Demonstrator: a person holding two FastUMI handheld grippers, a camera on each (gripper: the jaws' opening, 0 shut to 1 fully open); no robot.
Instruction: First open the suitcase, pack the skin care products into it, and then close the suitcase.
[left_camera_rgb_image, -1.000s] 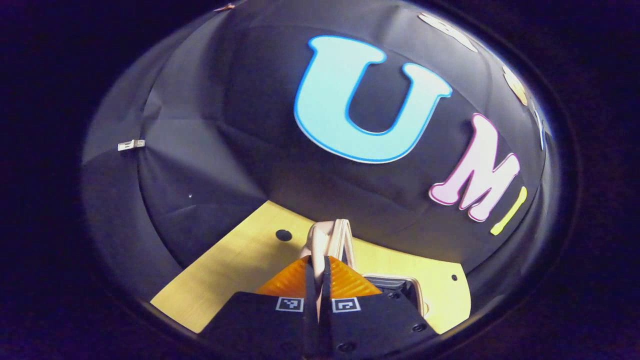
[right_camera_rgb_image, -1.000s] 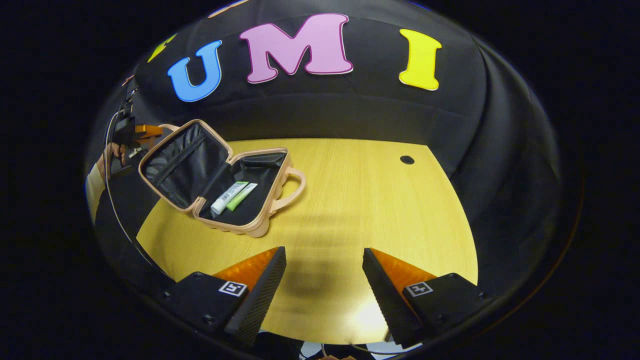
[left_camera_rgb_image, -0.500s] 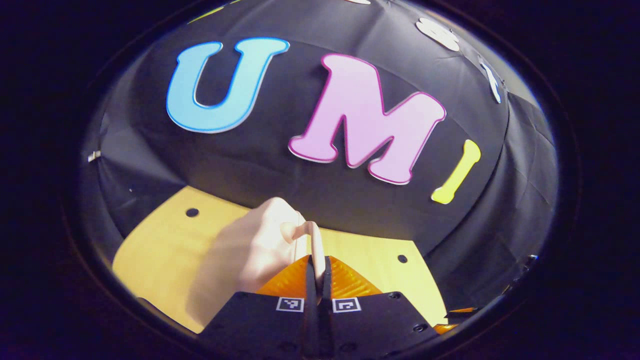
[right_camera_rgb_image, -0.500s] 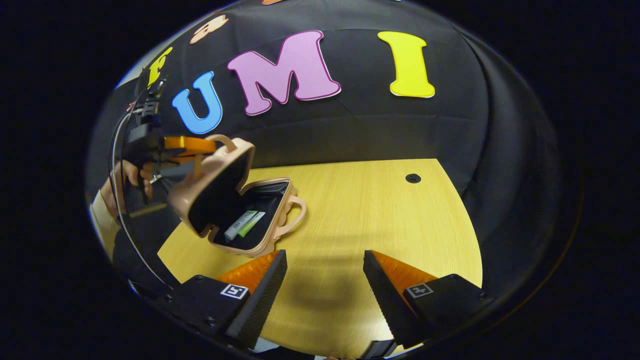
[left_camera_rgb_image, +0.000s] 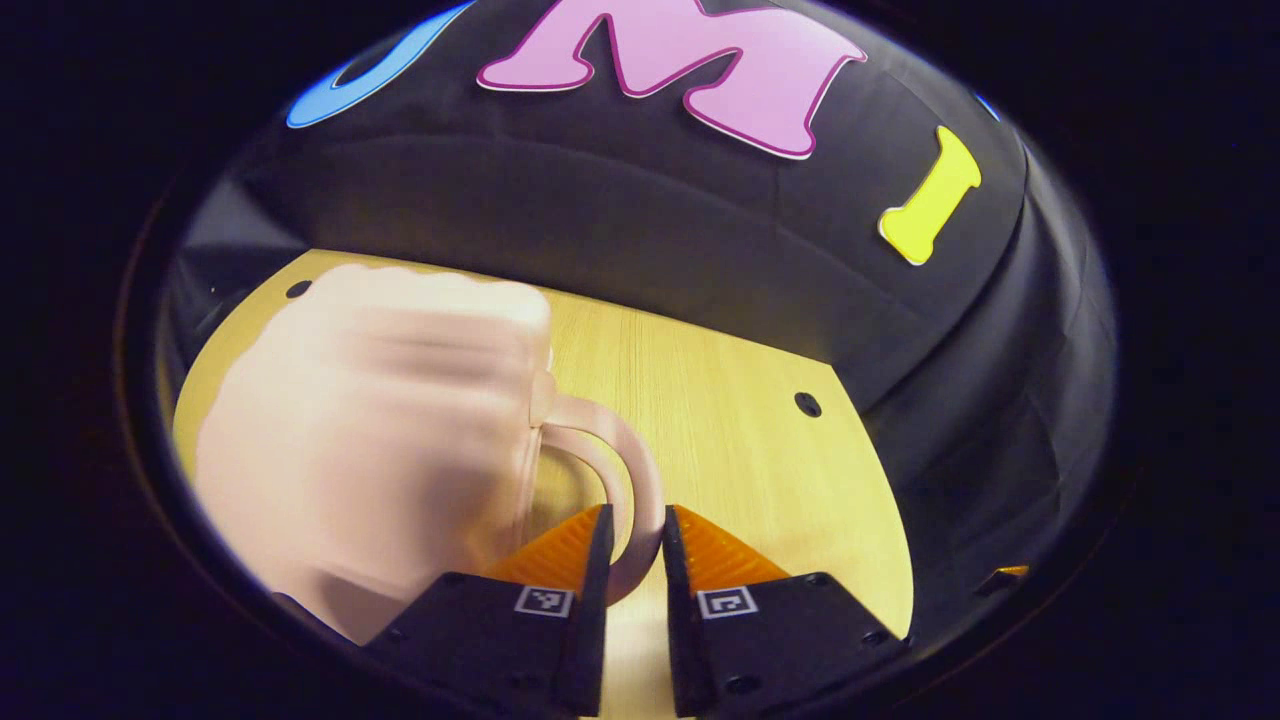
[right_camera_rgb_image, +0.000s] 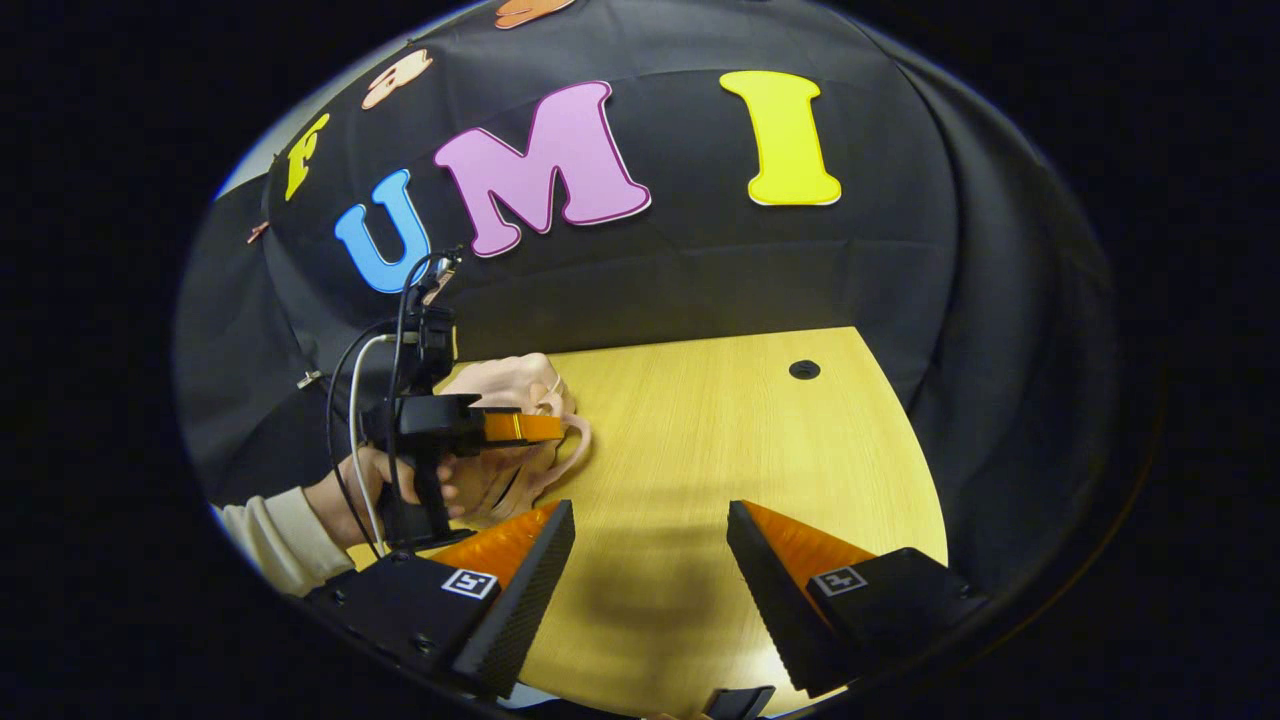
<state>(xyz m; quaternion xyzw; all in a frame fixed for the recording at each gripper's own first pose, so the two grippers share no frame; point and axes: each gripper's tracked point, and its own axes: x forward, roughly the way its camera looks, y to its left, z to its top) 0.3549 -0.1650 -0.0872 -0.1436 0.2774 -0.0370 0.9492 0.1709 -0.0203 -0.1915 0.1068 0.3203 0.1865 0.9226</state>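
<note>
the suitcase (left_camera_rgb_image: 370, 440) lies closed on the table (left_camera_rgb_image: 740, 470), blurred in my left gripper view. its handle (left_camera_rgb_image: 625, 480) sits between my left tool (left_camera_rgb_image: 630, 545) fingers — slightly parted, whether they grip it i cannot tell. my right tool (right_camera_rgb_image: 650, 570) hangs spread wide over bare table, well apart from the suitcase.

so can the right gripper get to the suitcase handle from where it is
Probably not cleanly: the left gripper already straddles the handle, and its hand stands between. The right gripper hovers open over bare table.
</note>
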